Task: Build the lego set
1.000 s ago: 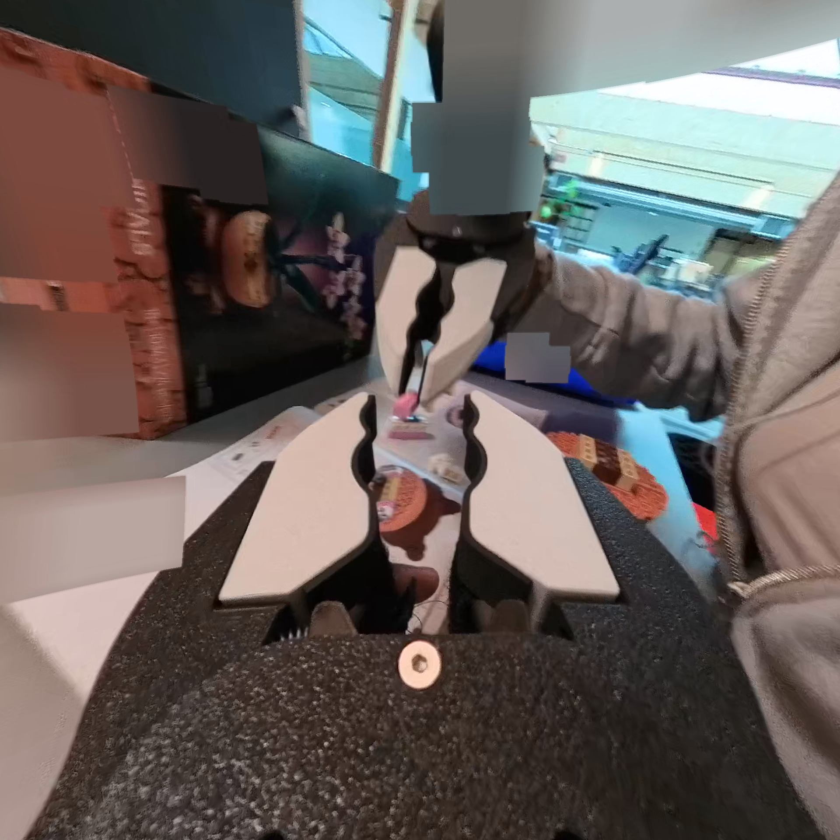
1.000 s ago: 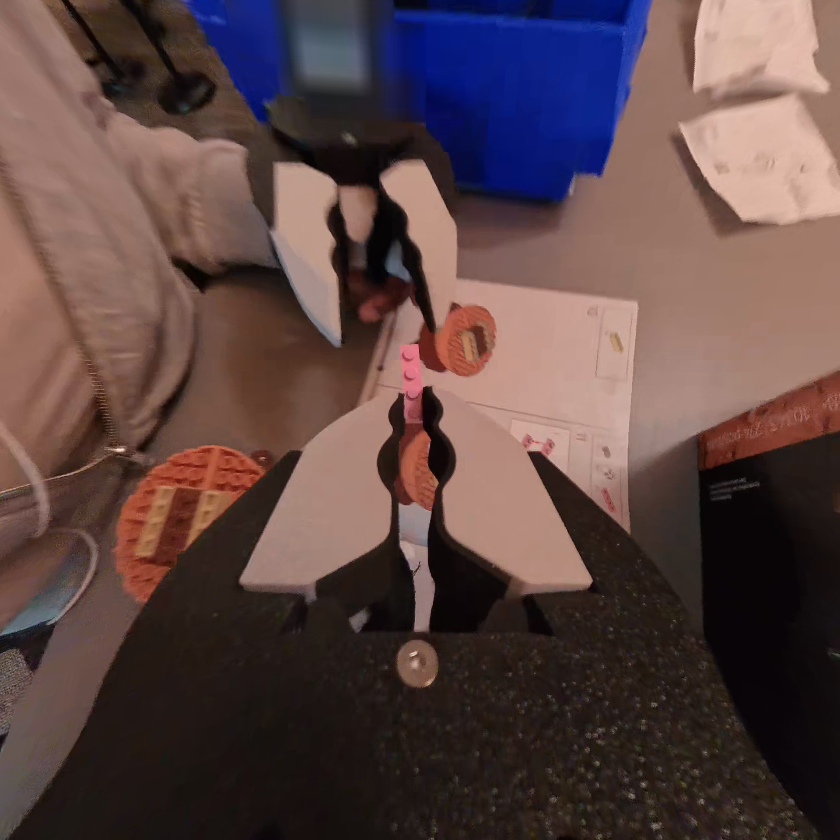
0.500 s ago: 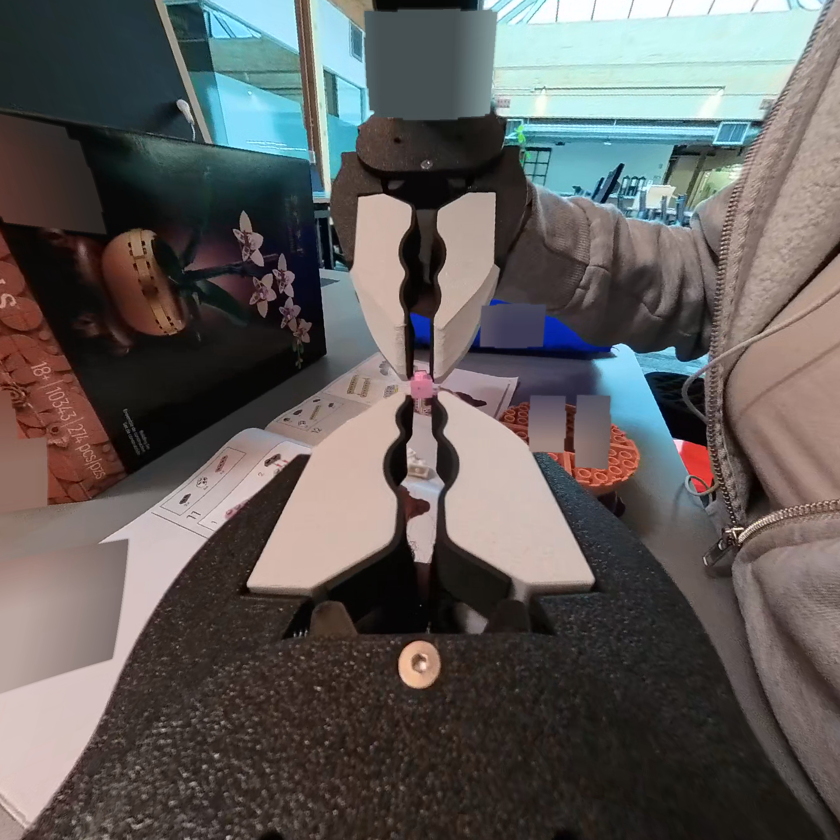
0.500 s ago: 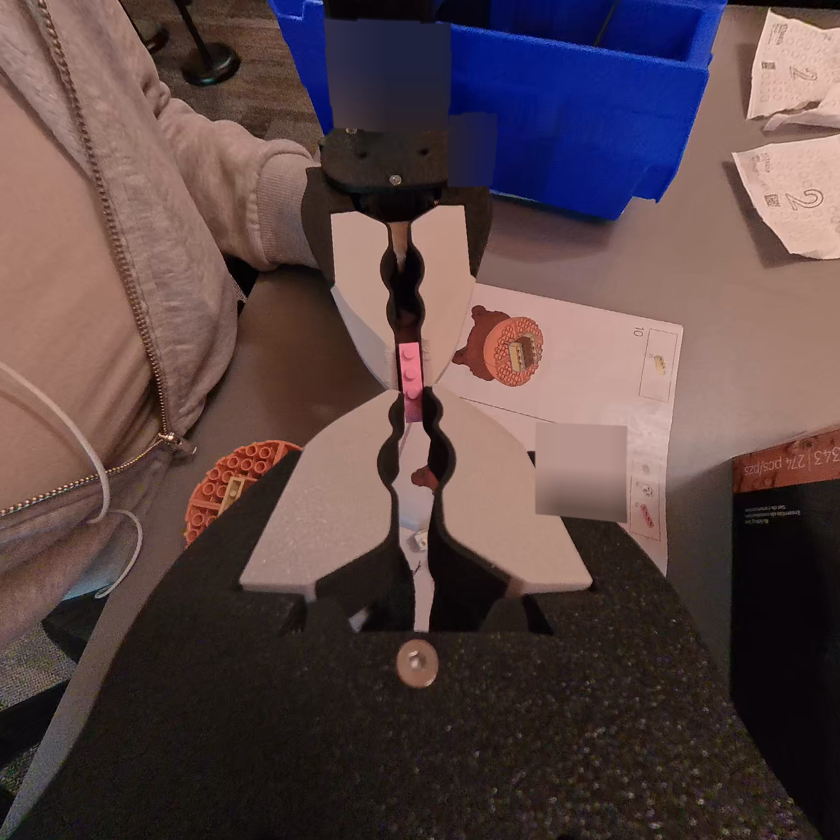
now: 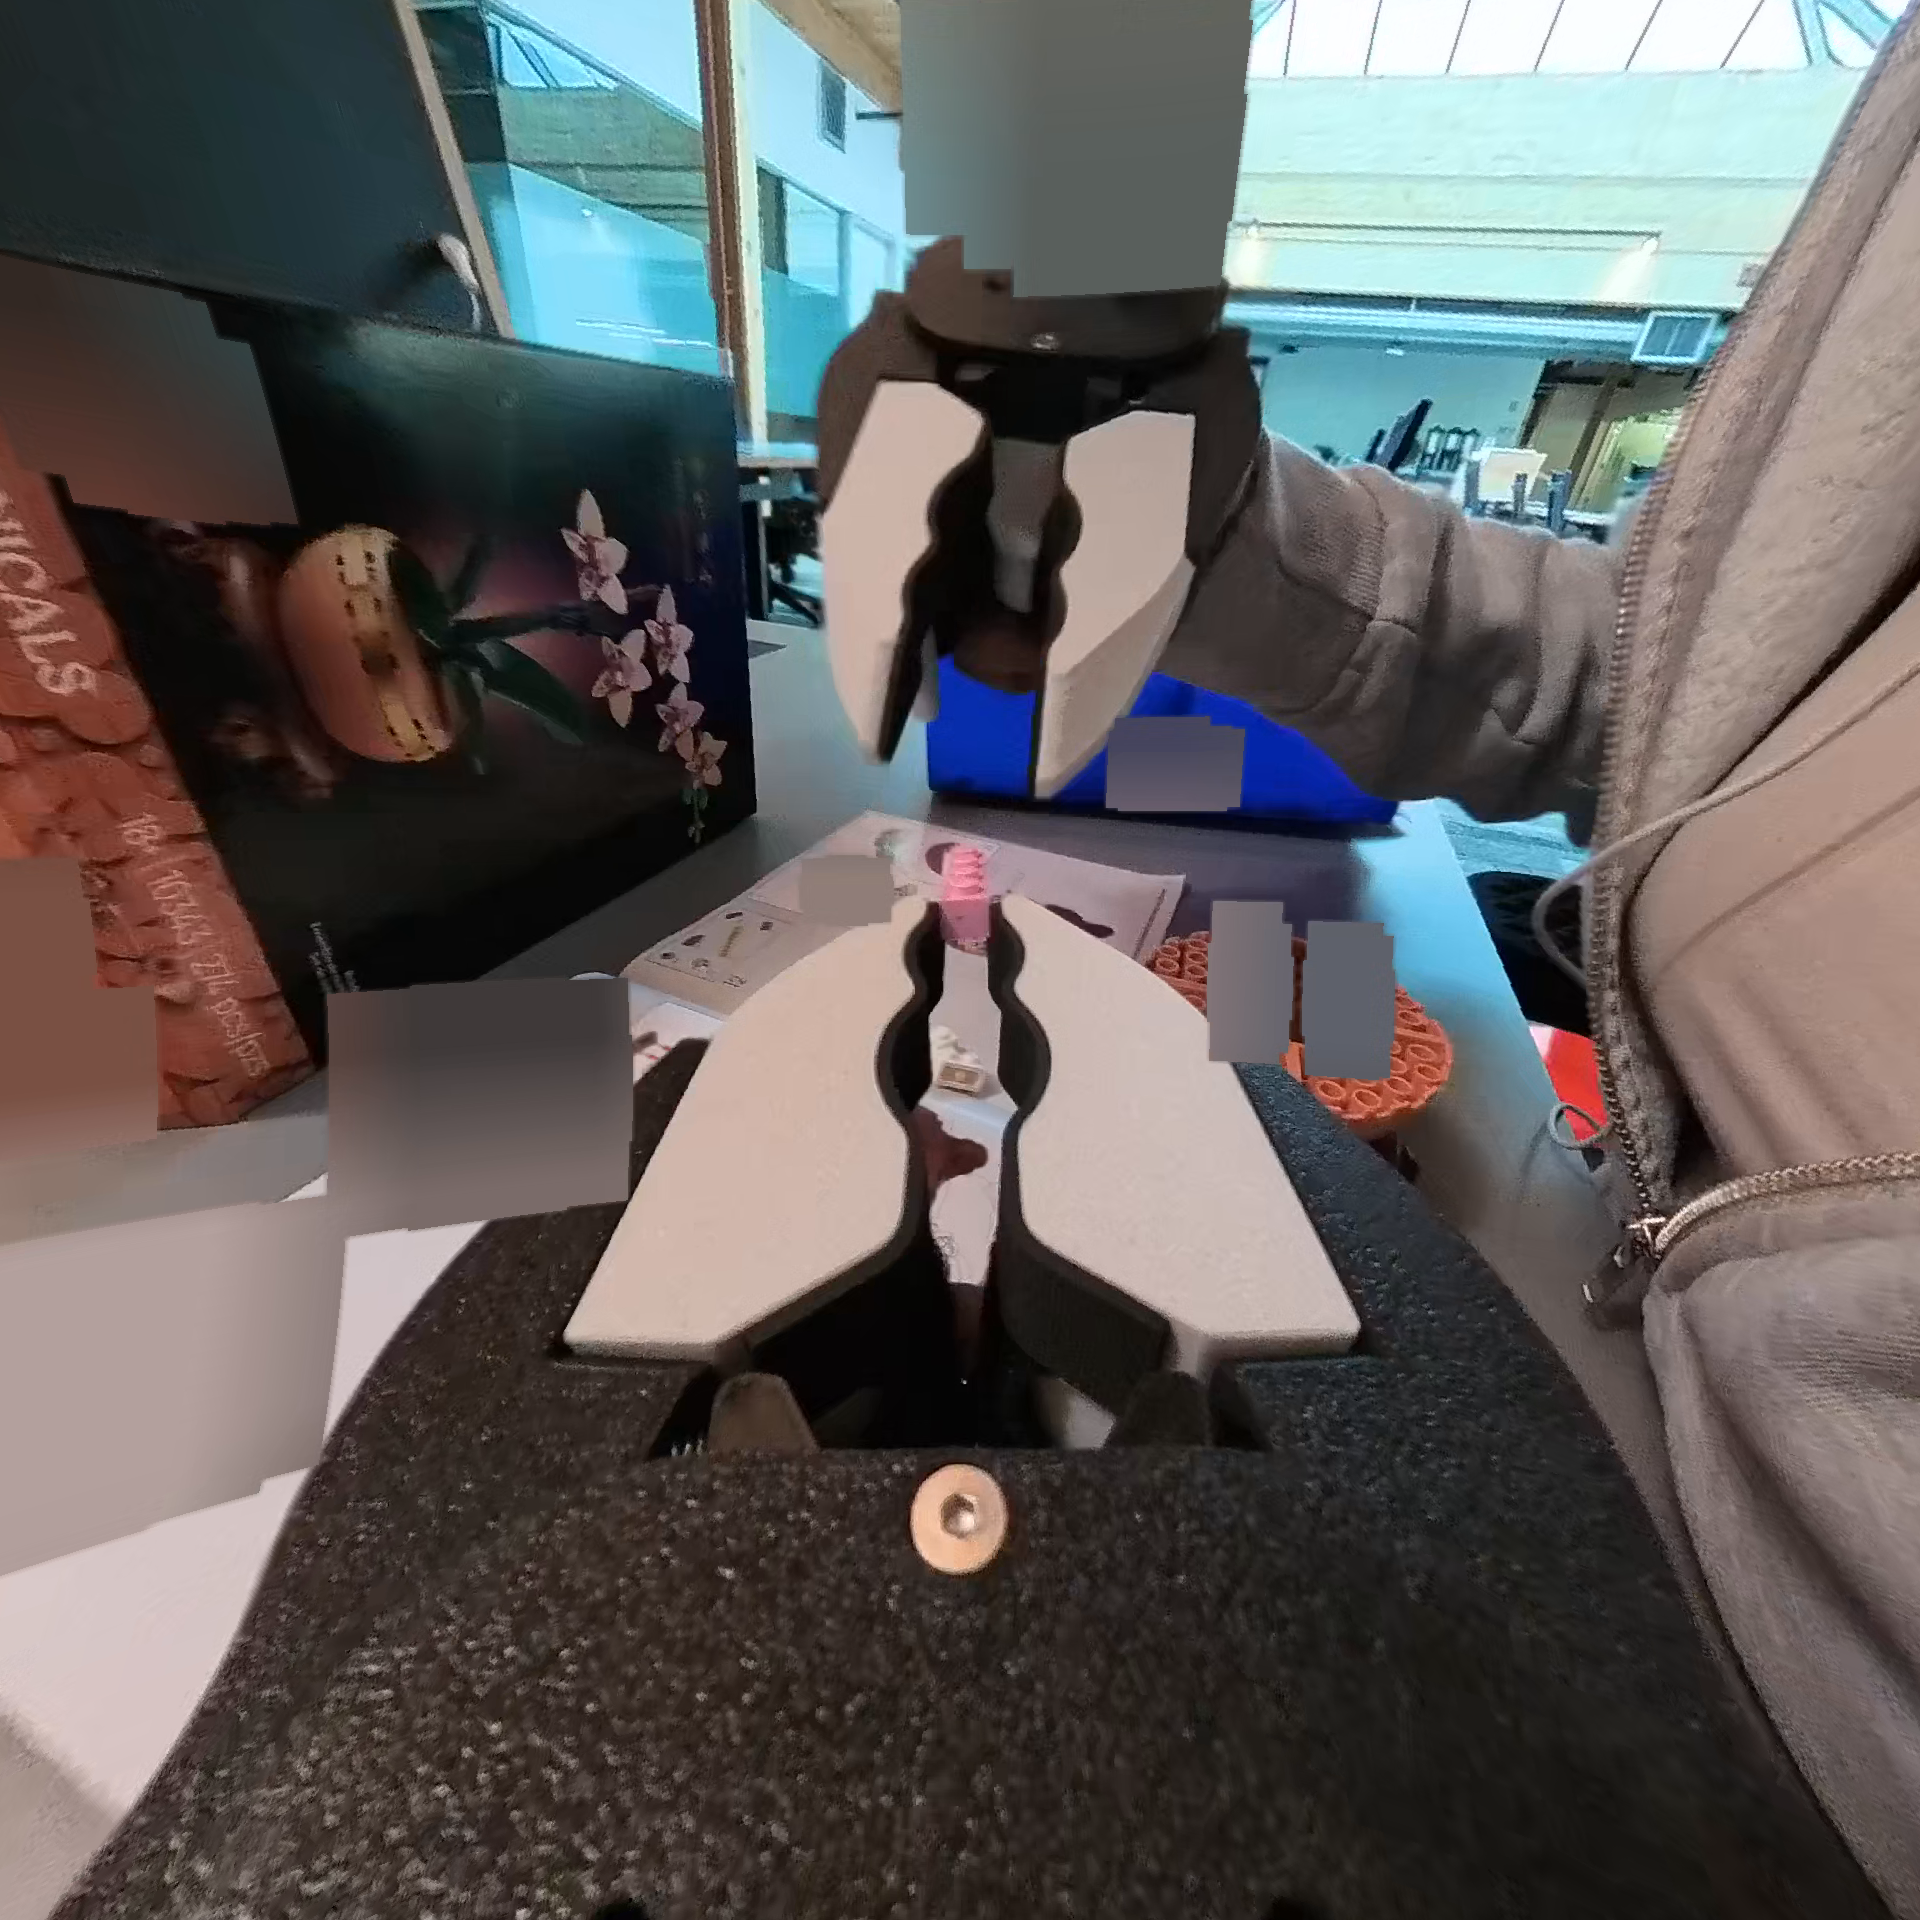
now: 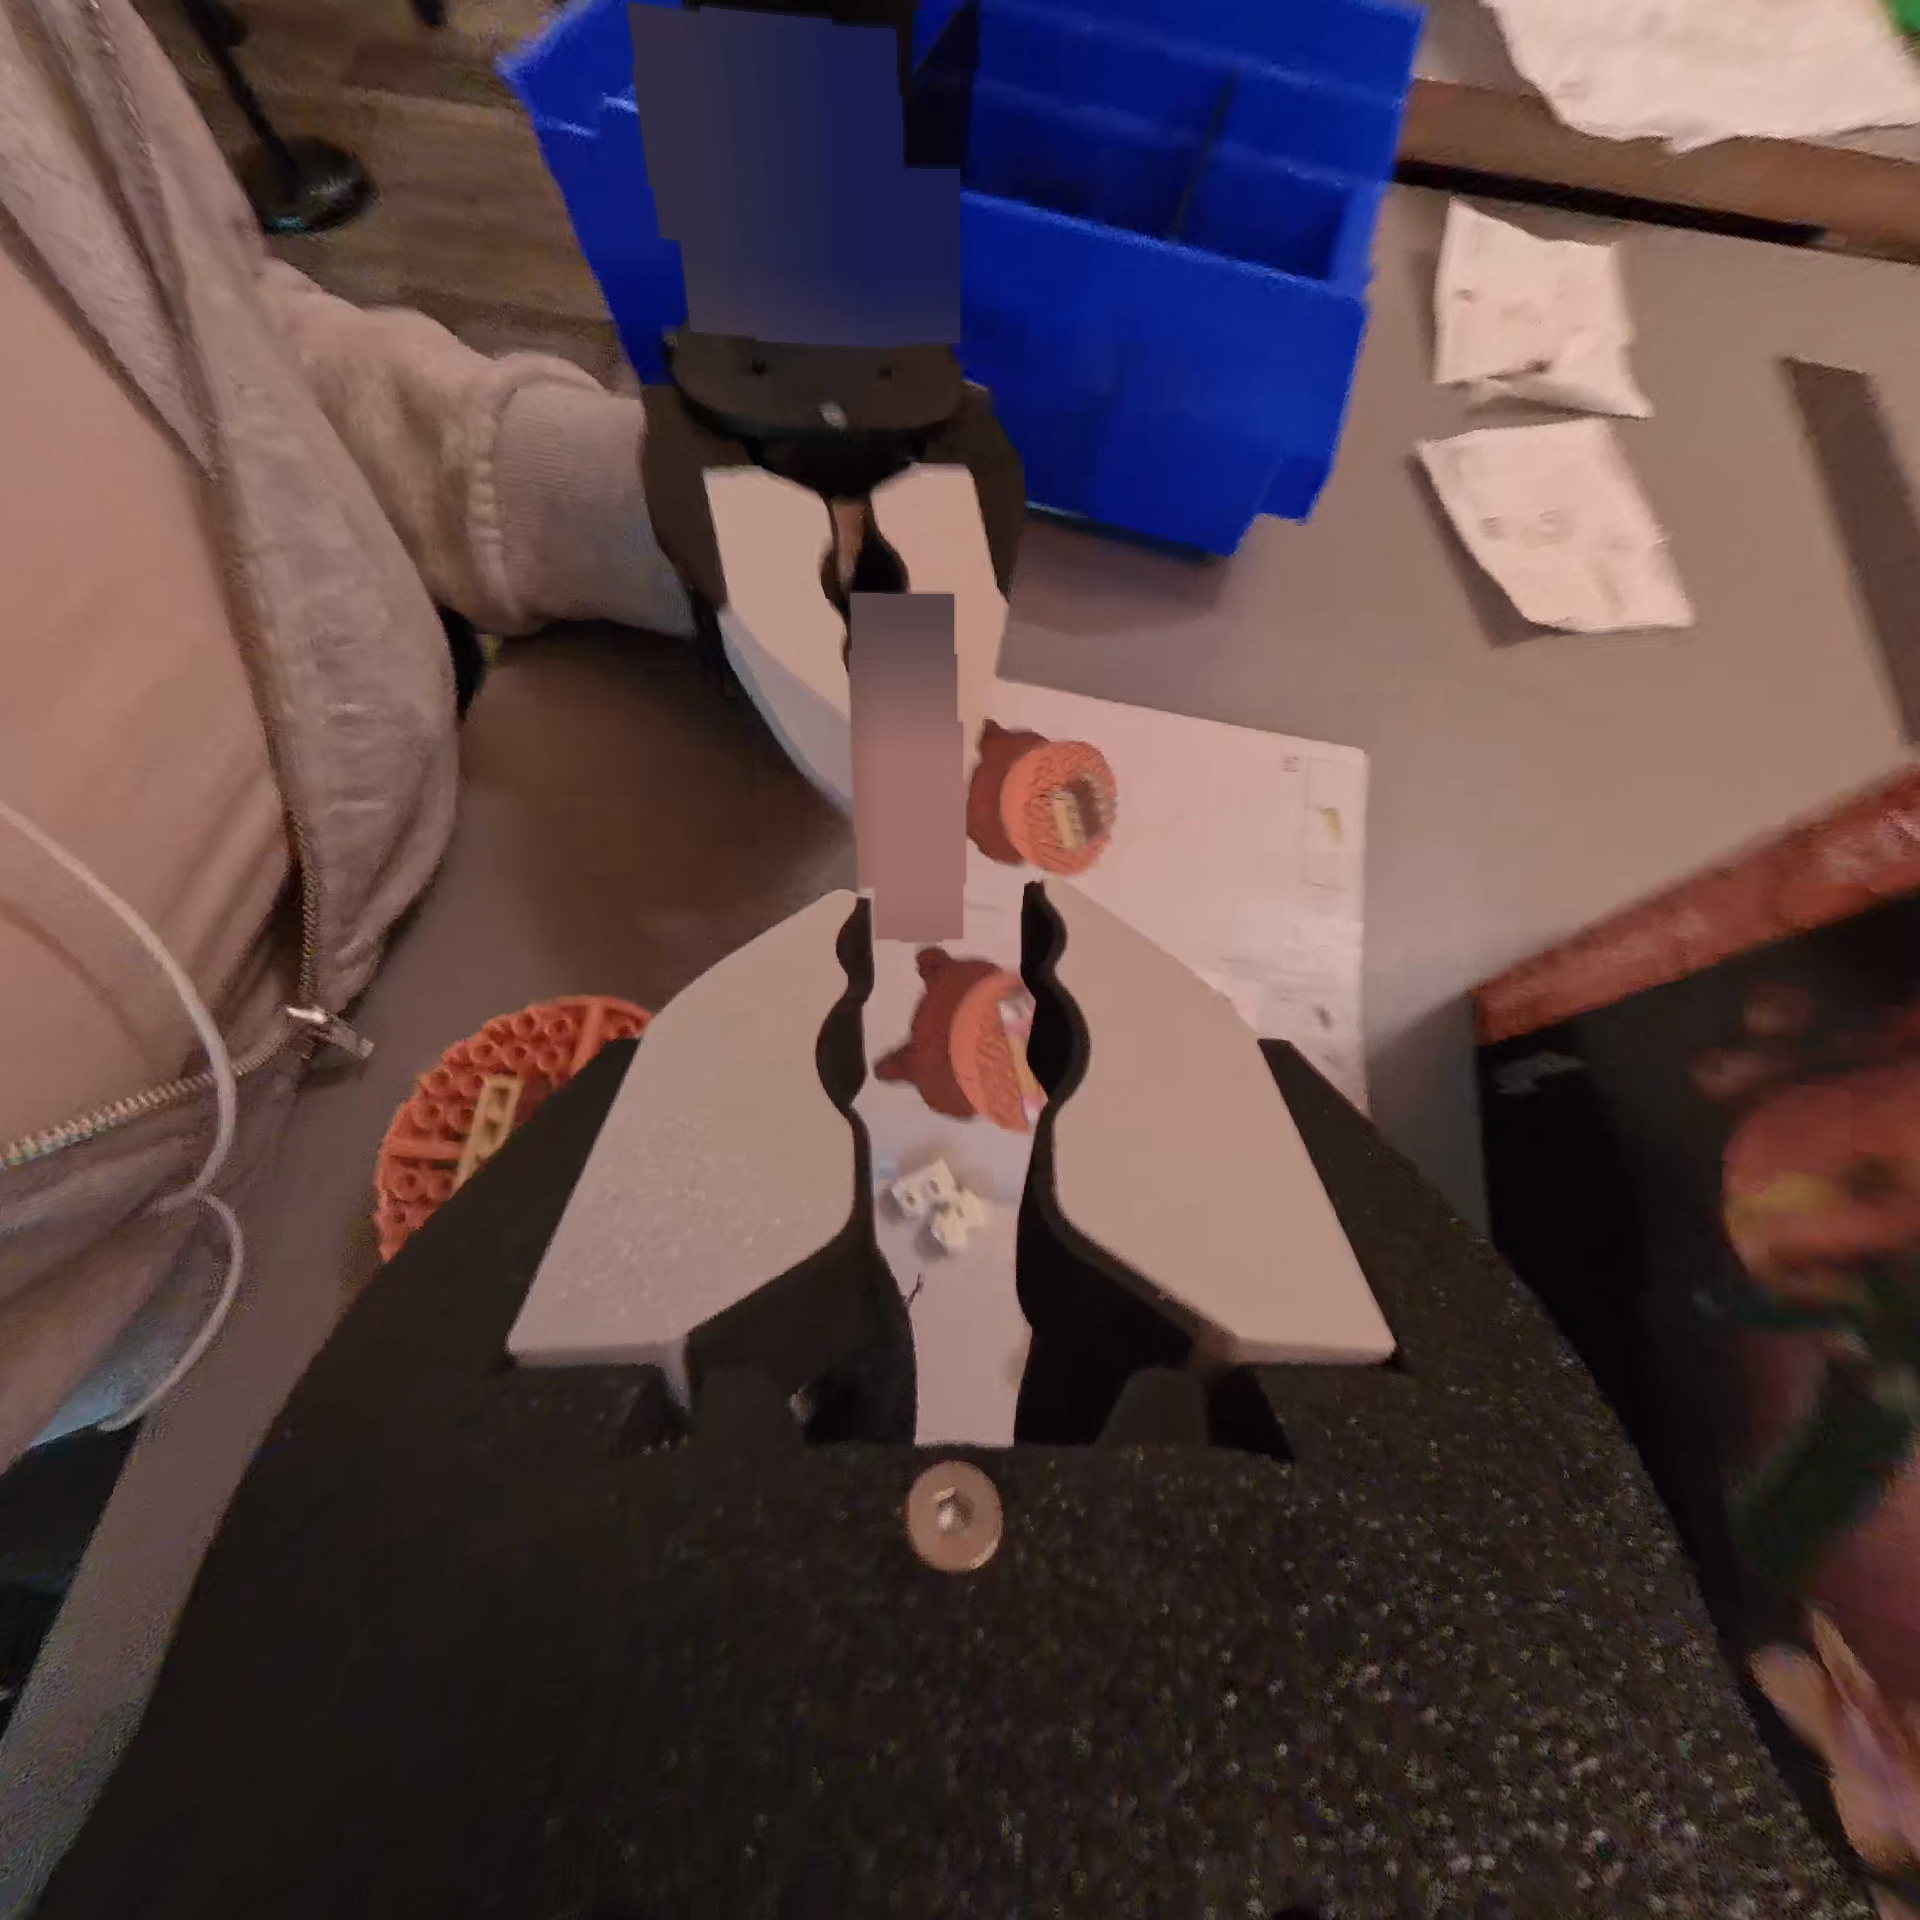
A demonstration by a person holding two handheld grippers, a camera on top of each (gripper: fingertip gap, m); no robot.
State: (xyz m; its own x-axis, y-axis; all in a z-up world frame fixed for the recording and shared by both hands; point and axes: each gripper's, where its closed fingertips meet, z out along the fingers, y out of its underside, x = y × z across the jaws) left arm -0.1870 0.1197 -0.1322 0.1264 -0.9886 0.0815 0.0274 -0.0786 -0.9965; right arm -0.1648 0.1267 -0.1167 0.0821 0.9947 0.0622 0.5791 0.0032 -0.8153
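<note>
Speckled black gripper bodies (image 5: 966, 1662), pale grey wavy-edged jaws, silver screw (image 5: 958, 1521), grey zip hoodie (image 5: 1766, 935).

Pink brick (image 5: 964, 902), orange studded disc (image 6: 457, 1107), blue bin (image 6: 1153, 343).

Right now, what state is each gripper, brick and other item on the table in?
Left gripper: shut on the small pink studded brick.
Right gripper: open, empty.
Round orange studded plate: flat on the table.
White instruction booklet: lying open.
Blue plastic bin: upright.
</note>
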